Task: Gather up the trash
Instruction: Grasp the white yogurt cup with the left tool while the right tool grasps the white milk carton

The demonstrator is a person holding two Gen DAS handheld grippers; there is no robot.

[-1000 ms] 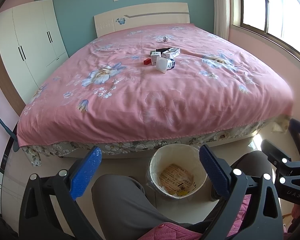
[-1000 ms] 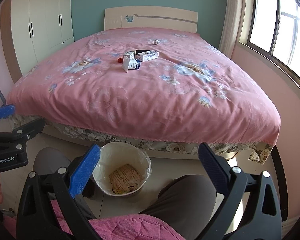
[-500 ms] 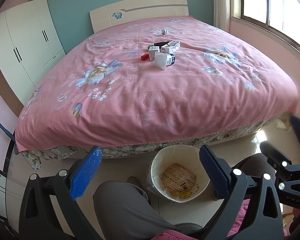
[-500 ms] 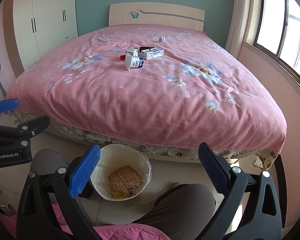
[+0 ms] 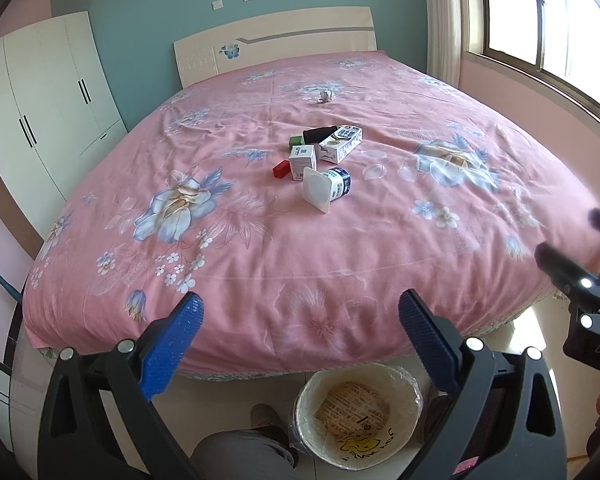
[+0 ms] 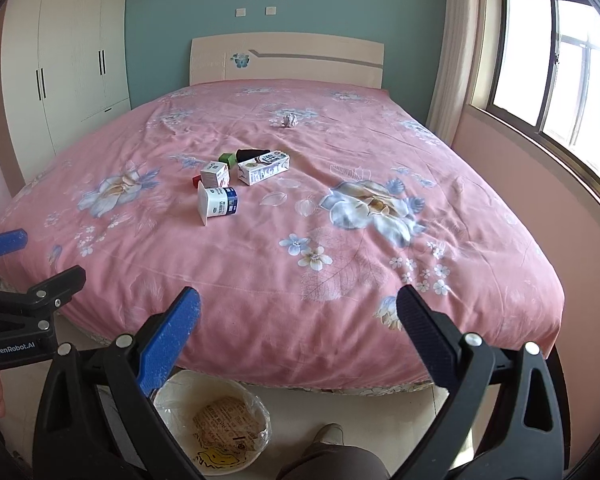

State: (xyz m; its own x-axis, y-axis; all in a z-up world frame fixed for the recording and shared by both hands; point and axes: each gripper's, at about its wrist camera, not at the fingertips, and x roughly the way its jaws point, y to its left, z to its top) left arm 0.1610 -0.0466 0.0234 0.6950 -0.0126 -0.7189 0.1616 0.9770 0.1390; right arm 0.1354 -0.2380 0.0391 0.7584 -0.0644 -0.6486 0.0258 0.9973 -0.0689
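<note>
Both claws are standing wide open and gripping nothing: left claw [image 5: 300, 312], right claw [image 6: 298, 308]. Trash is lying clustered mid-bed [image 6: 340, 240]: yogurt cup [image 6: 218, 203], cartons [image 6: 264, 167], crumpled paper [image 6: 289, 120] beyond. The bin [image 5: 360, 416] is sitting on the floor at the bed's foot.

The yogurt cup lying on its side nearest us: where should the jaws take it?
Grip the yogurt cup across its round body, behind the wide white rim, coming down from above. It lies tipped with the sealed mouth towards the left, so the sidewalls are exposed and apart from the small white box.
</note>
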